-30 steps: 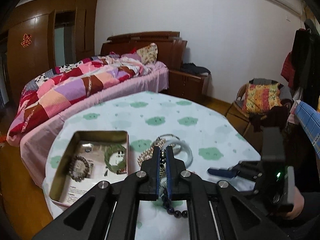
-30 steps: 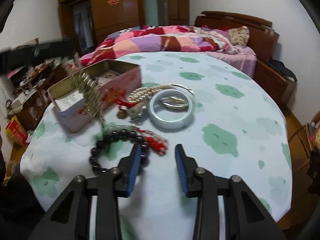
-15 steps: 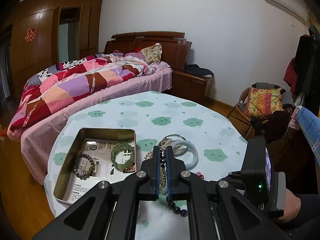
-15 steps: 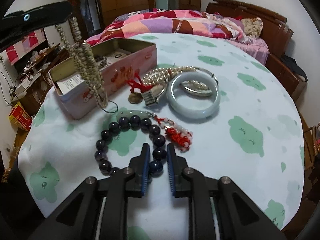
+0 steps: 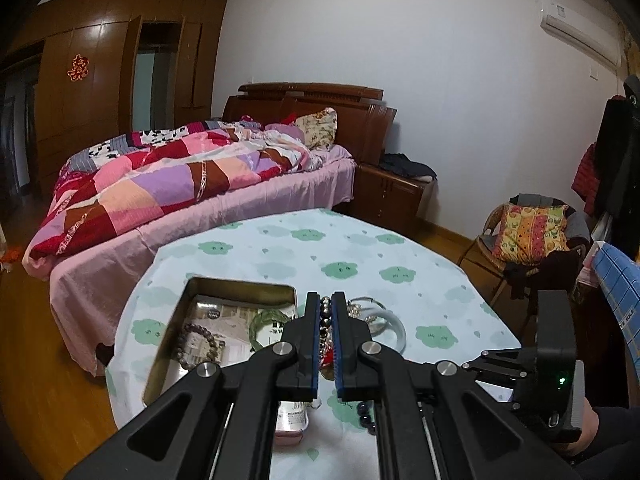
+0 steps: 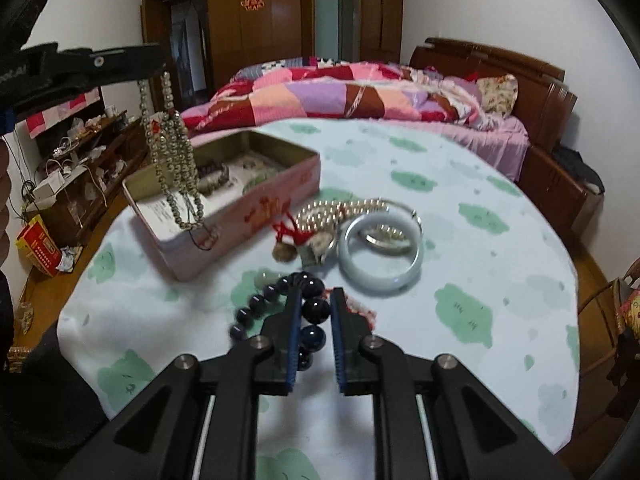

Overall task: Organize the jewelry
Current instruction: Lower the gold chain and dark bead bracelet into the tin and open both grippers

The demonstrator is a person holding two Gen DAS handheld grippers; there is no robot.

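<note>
My left gripper is shut on a long strand of pale metallic beads. In the right wrist view that strand hangs from the left gripper over the near end of the open tin box. My right gripper points down at the table. Its jaws are closing on a dark bead bracelet, and the pads touch one bead. The rest of the bracelet trails to the left. A green bangle and a brown bead bracelet lie in the tin.
A pale jade bangle, a pearl strand, a thin silver bangle and a red-corded charm lie in a heap beside the tin. The round table has a cloud-print cloth. A bed stands beyond it, with a chair at the right.
My right jaws have closed from wide apart onto the dark bead bracelet. My left gripper has risen with the bead strand, which now hangs over the tin.
</note>
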